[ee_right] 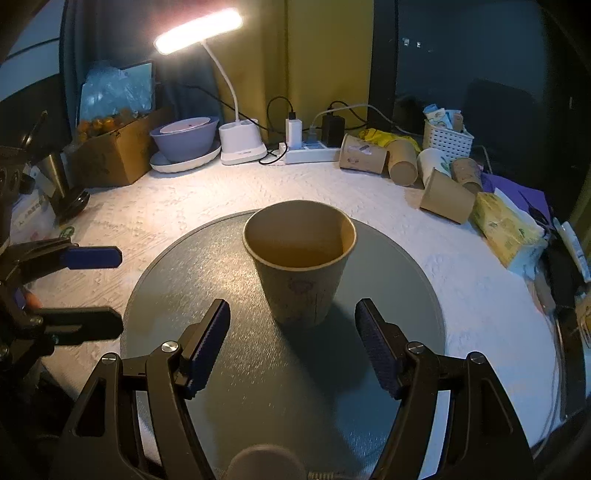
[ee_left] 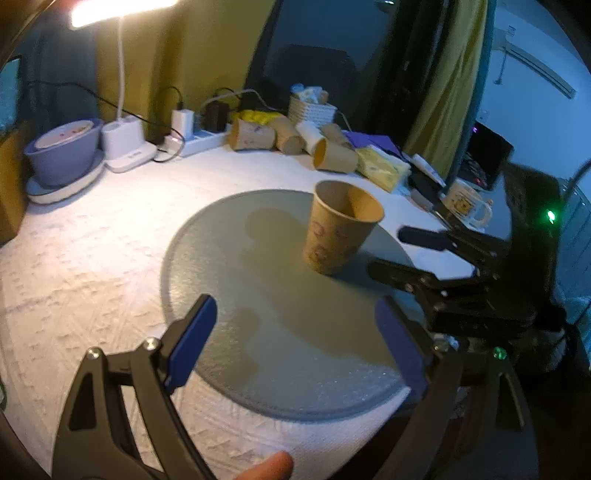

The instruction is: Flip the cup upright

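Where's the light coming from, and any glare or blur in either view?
Left wrist: lit white desk lamp blows out top-left; brown paper cup throws a shadow toward the camera, edges soft. Right wrist: sharper, lamp bar blooms, sheen on the round grey mat.

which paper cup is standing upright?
The brown cup on the grey round mat, mouth up, between the right gripper fingers. The back-row cups lie tipped over.

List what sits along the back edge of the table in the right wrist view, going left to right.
Cardboard box → purple bowl → white lamp base → power strip → pile of tipped paper cups → white basket.
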Demonstrator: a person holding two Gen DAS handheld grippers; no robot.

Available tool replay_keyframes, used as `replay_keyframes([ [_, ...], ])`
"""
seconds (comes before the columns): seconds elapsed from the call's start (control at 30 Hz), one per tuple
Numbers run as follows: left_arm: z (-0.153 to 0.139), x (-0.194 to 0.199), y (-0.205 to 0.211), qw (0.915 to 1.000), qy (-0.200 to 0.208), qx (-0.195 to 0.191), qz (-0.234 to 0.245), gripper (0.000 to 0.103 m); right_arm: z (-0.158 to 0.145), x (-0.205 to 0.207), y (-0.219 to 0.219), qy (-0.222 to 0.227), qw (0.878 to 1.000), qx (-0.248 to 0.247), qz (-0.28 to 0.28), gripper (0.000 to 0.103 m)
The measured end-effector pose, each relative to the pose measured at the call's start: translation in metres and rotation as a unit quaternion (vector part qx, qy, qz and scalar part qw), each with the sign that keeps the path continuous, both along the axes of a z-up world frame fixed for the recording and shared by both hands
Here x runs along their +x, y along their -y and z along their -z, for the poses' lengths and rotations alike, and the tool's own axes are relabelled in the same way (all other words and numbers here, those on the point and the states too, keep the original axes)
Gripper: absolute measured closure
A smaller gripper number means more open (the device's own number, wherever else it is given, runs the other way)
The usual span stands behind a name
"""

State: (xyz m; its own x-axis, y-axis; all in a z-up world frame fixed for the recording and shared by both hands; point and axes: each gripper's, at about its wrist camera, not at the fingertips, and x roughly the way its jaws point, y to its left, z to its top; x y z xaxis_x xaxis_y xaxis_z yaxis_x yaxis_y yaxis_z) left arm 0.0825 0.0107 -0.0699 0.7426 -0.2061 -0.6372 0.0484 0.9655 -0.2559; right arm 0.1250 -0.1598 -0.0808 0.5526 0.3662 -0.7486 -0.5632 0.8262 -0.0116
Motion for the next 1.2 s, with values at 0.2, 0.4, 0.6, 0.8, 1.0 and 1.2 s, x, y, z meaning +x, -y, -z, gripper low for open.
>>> replay_keyframes([
  [0.2, -0.010, -0.012, -0.004, 0.9996, 0.021, -0.002, -0.018, 0.014, -0.007, -0.017, 0.007, 0.012, 1.000, 0.001, 0.009, 0.030],
  [0.4, -0.023, -0.028, 0.006, 0.9987, 0.047, 0.012, -0.016, 0.014, -0.018, -0.036, 0.017, 0.029, 0.999, 0.006, 0.022, 0.030],
  [0.6, -0.037, -0.043, 0.018, 0.9971, 0.071, 0.025, -0.012, 0.014, -0.034, -0.055, 0.026, 0.050, 0.998, 0.014, 0.030, 0.030],
  [0.8, -0.055, -0.058, 0.030, 0.9942, 0.099, 0.042, -0.003, 0.014, -0.051, -0.068, 0.034, 0.072, 0.997, 0.023, 0.035, 0.030],
  [1.0, -0.072, -0.070, 0.044, 0.9903, 0.124, 0.063, 0.007, 0.014, -0.070, -0.082, 0.042, 0.093, 0.994, 0.033, 0.038, 0.030],
  [1.2, -0.090, -0.080, 0.049, 0.9858, 0.155, 0.065, 0.009, 0.014, -0.094, -0.096, 0.052, 0.117, 0.991, 0.050, 0.045, 0.030],
])
